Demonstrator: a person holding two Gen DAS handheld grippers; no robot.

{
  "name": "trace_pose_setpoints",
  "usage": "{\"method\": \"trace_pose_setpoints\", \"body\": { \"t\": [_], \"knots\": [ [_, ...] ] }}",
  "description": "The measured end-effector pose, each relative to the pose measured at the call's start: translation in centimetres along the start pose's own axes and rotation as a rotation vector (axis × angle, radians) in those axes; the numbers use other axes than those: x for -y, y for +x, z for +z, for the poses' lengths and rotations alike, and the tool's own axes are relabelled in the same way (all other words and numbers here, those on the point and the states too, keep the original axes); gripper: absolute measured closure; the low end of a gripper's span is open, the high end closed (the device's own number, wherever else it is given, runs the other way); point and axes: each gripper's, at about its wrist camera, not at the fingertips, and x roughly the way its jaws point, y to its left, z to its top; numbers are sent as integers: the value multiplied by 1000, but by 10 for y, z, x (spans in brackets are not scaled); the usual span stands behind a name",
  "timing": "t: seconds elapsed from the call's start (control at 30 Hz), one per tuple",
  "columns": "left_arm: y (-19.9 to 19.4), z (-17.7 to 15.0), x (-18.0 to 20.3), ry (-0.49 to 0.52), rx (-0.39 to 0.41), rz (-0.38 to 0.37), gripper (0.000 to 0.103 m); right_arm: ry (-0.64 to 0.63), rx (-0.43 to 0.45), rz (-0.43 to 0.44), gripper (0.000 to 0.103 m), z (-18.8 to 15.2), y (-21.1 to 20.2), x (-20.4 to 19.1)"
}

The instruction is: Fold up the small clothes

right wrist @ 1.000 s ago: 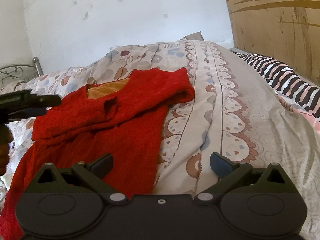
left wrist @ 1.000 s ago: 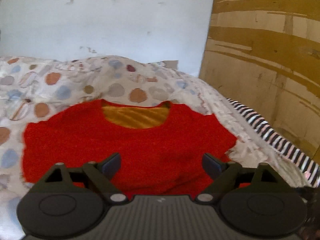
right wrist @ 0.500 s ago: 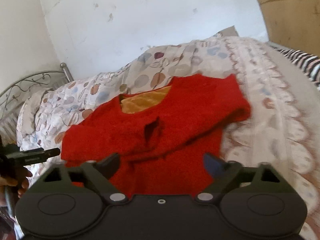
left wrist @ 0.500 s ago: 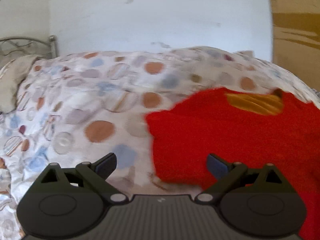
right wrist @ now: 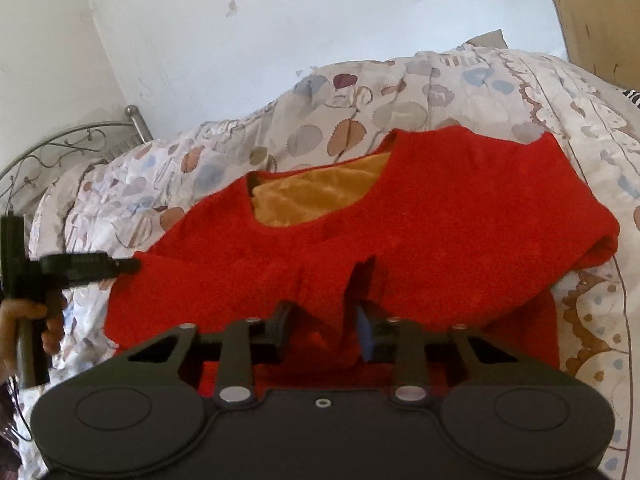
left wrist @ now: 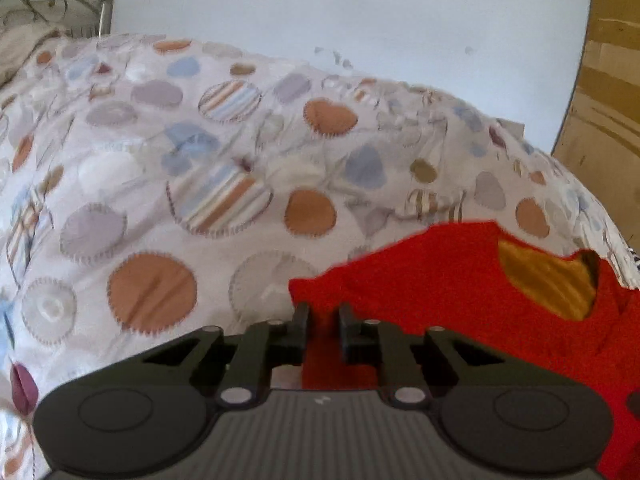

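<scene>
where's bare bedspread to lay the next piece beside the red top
Bare bedspread lies wide open between the red top and the metal bedframe. Another bare strip runs along its other side. It is crowded where both grippers close on the top's near edge.

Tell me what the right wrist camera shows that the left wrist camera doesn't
Only the right wrist view shows the whole red top, the left gripper pinching its edge from the side, the hand holding that gripper, and the right gripper closing on a bunched fold of red cloth.

Only the left wrist view shows the left gripper's fingers from behind, closing with red cloth between them.

Both show the red top, its yellow lining, the patterned bedspread, the metal bed frame and the white wall.
</scene>
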Motion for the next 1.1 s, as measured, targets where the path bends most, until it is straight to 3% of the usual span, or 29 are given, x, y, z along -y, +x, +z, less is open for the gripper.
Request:
{"method": "trace_pose_setpoints", "body": {
  "t": [0.07, 0.17, 0.27, 0.37, 0.5, 0.57, 0.6, 0.63, 0.7, 0.77, 0.83, 0.9, 0.97, 1.1],
  "knots": [
    [-12, -3, 12, 72, 98, 37, 94, -17, 8, -14, 86, -4, -2, 1],
    [-31, -20, 43, 275, 266, 126, 96, -19, 16, -14, 87, -7, -2, 2],
    [-17, -26, 51, 321, 224, 203, 96, -32, 18, -17, 87, -8, -2, 1],
    [9, -23, 36, 235, 95, 242, 96, -51, 17, -17, 87, -9, -1, -1],
    [5, -29, 39, 241, 104, 227, 92, -61, 19, -21, 87, -11, -1, -3],
    [1, -29, 41, 262, 101, 234, 85, -58, 19, -20, 87, -11, -1, -3],
    [0, -27, 40, 266, 99, 238, 77, -58, 20, -21, 87, -11, -1, -3],
    [-5, -27, 40, 263, 97, 241, 54, -57, 21, -20, 84, -11, -2, -3],
    [-13, -23, 37, 236, 97, 254, 25, -49, 20, -22, 77, -10, -5, -3],
    [-28, -23, 30, 193, 110, 257, 21, -41, 20, -33, 60, -8, -11, -2],
    [-40, -22, 23, 171, 99, 243, 9, -41, 22, -38, 52, -7, -21, -1],
    [-60, -27, 19, 152, 108, 251, 3, -50, 19, -41, 39, -8, -35, -1],
    [-81, -36, 18, 152, 117, 233, 0, -65, 20, -39, 20, -11, -53, 0],
    [-118, -60, 19, 142, 103, 177, 0, -103, 30, -55, 8, -24, -96, -1]
  ]
}}
